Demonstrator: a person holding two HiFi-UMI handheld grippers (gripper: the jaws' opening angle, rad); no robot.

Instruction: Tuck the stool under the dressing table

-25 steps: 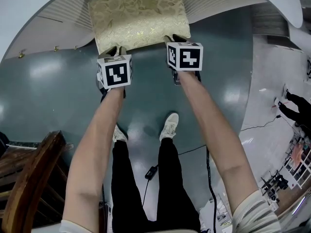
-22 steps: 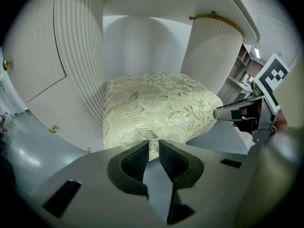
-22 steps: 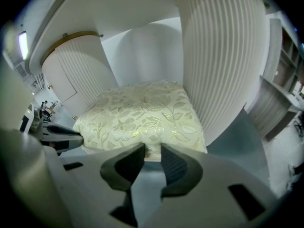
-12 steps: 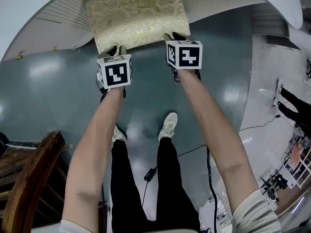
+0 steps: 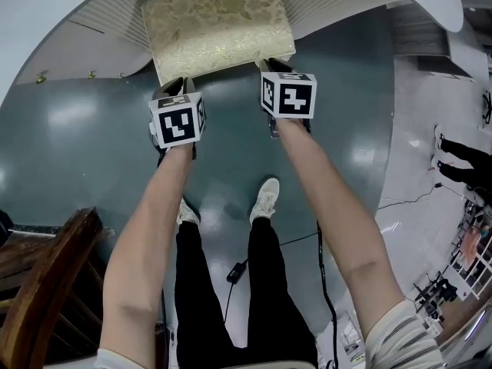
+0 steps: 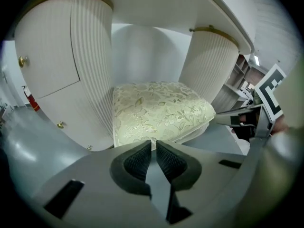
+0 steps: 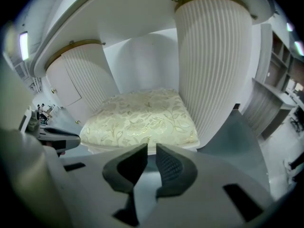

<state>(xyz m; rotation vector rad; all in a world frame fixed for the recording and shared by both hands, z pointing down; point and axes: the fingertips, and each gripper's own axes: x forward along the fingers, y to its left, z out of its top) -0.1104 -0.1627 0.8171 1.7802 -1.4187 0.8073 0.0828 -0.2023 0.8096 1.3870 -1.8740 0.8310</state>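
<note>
The stool (image 5: 219, 25) has a gold floral cushion and stands between the two white ribbed pedestals of the dressing table (image 5: 100, 33), under its top. In the left gripper view the stool (image 6: 159, 110) lies just beyond my left gripper (image 6: 153, 142). Its jaws stand a narrow gap apart with nothing in them. My right gripper (image 7: 151, 148) also sits just short of the cushion (image 7: 142, 118). Its jaws are closing with nothing between them. In the head view the left gripper (image 5: 178, 83) and right gripper (image 5: 273, 64) hover at the cushion's near corners.
A dark wooden chair (image 5: 46, 298) stands at the lower left. A black cable (image 5: 238, 271) trails over the grey-green floor by the person's shoes (image 5: 267, 198). The ribbed pedestals (image 6: 90, 70) (image 7: 213, 65) flank the stool closely.
Both grippers have lifted slightly and drawn back off the cushion's near edge. The stool stays in place under the table.
</note>
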